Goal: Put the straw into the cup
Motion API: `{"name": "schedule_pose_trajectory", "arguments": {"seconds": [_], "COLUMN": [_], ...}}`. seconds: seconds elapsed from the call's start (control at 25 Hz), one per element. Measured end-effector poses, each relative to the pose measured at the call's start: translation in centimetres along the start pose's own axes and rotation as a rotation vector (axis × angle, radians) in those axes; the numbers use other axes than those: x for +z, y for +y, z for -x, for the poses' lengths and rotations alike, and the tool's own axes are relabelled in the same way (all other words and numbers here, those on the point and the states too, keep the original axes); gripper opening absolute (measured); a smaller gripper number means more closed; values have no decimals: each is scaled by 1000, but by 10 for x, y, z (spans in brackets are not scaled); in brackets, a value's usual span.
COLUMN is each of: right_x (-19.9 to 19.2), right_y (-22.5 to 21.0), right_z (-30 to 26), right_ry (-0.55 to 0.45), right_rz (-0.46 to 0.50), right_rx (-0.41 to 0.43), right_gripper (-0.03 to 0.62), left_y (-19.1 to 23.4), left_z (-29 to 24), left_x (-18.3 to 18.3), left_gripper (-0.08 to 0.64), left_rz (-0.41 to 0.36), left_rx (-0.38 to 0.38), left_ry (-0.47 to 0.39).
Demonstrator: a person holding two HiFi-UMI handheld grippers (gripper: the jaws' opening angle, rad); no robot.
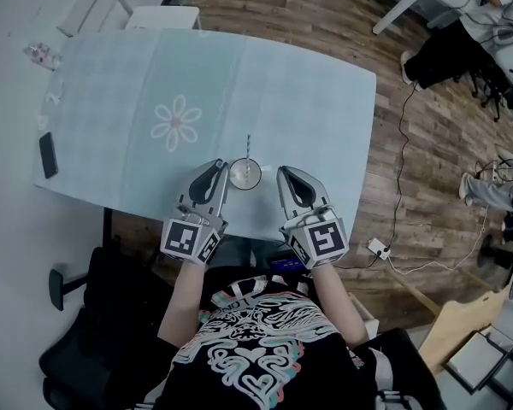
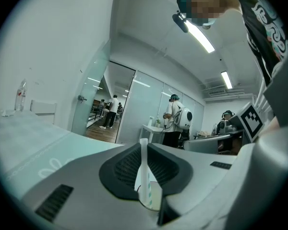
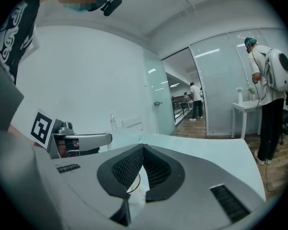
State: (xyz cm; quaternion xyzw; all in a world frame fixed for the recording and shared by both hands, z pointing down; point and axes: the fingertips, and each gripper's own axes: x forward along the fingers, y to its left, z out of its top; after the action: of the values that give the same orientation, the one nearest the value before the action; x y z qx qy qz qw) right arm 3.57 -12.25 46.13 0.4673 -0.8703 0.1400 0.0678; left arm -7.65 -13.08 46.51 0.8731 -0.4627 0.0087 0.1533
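Observation:
A clear cup [image 1: 244, 176] stands near the table's front edge, with a thin straw [image 1: 248, 150] rising out of it. My left gripper [image 1: 220, 166] sits just left of the cup and my right gripper [image 1: 284, 172] just right of it, both shut and holding nothing. In the left gripper view, the straw [image 2: 143, 169] and the cup [image 2: 152, 198] show through the hole behind the closed tips of the left gripper [image 2: 144, 145]. In the right gripper view, the cup [image 3: 136, 195] shows the same way behind the right gripper [image 3: 143, 146].
The table [image 1: 111, 75] has a pale teal cloth with a flower print [image 1: 176, 122]. A black phone [image 1: 48, 155] lies at its left edge and a bottle [image 1: 41, 55] at the far left. A black chair [image 1: 77, 314] stands beside the person. Cables and a power strip [image 1: 378, 248] lie on the wooden floor.

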Motion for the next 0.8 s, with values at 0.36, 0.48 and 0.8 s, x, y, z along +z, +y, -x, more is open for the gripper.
{"name": "schedule_pose_trajectory", "arguments": {"seconds": [0.36,0.48,0.8], "right_x": [-5,-7,-12], "right_y": [-1,-4,-12], "right_z": [-9,-10,-10], "right_ry": [14,19,34], "right_rz": [-8,-6,-22], "right_rx": [6,5,-1], "right_gripper": [-11,-11,-11], "left_y": [4,4,3], "left_z": [-8,-11,-19], "left_x": [-14,-19,-29], "left_gripper": [51,51,52], "left_rz": [-7,-6,-6], "left_rx": [-6,-11,-23], "left_ry": [39,51,89]}}
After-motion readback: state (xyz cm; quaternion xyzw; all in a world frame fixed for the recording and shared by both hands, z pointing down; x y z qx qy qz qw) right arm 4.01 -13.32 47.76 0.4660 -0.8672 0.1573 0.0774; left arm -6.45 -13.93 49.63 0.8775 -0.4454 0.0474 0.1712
